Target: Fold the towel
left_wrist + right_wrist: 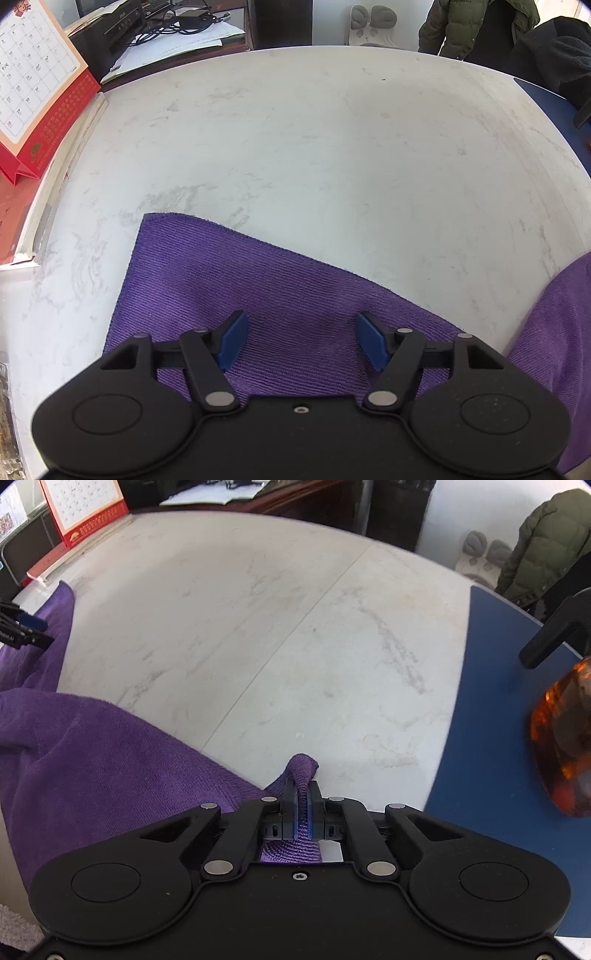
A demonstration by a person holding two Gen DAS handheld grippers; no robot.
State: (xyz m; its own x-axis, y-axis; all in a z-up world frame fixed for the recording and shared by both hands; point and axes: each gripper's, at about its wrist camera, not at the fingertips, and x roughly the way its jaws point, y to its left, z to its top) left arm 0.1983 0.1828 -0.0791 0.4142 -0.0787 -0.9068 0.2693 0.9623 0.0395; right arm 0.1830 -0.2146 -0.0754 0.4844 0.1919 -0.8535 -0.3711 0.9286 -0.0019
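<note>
Your right gripper [303,805] is clamped on a pinched corner of the purple towel [110,760]; a nub of cloth pokes out past the blue pads, and the fabric runs away from that grip toward the left side of the right wrist view. Your left gripper [301,341] hangs over the towel [229,280] with its jaws standing apart. Nothing is pressed between its blue pads [232,343]; only flat cloth shows in the gap, and you cannot tell from this view whether the pad tips touch it.

The towel lies on the white marble-pattern table [332,147]. In the left wrist view one corner rests flat, ahead and to the left of the left gripper, and the far hem runs from that corner diagonally down to the right. At the right edge of that view the cloth rises into a fold, which is probably the part lifted by your right gripper.

The relation to check: the towel's long axis appears to run between your two grippers, with the gripped end on the right and the free end under the left. The free corner lies nearer the left gripper, forward and left of its pads. To take that end, you would likely need to bring the left pads to the hem before closing. A red desk calendar [33,74] stands past that corner, at the table's left edge.
</note>
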